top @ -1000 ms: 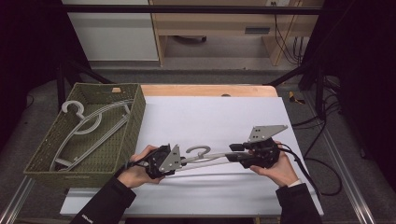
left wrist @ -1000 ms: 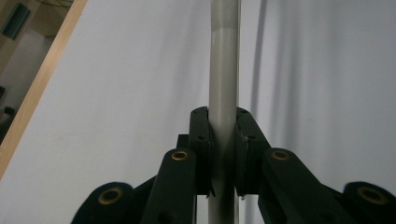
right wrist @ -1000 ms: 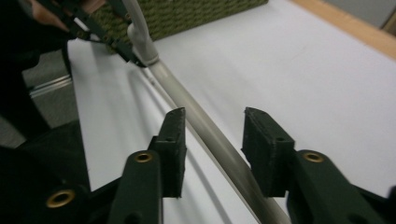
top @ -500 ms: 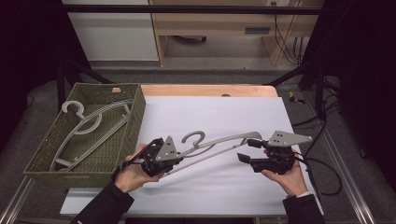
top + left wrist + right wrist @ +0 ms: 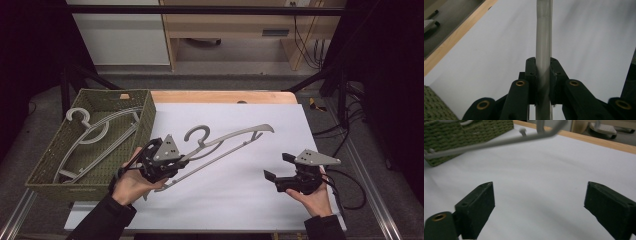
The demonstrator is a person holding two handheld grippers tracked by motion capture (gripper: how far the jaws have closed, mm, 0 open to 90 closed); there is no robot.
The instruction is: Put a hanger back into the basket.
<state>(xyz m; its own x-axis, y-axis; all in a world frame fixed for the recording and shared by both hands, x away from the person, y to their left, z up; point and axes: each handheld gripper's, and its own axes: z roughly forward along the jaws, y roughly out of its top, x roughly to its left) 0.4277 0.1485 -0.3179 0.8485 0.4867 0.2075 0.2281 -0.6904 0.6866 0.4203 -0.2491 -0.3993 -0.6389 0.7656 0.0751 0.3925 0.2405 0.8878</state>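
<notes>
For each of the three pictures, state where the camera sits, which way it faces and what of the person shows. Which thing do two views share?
High view: above the near edge, facing forward and down; both forearms, left gripper, right gripper.
Left gripper view: on that gripper, along jaws shut on the hanger.
Right gripper view: on that gripper, over open jaws toward the basket.
Shared: the hanger.

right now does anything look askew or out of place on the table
Only the grey hanger: the left claw clamps one end, so it slants up off the white sheet with its far end in the air. The right claw stands open, holding nothing. The other hangers lie in the green basket.
</notes>
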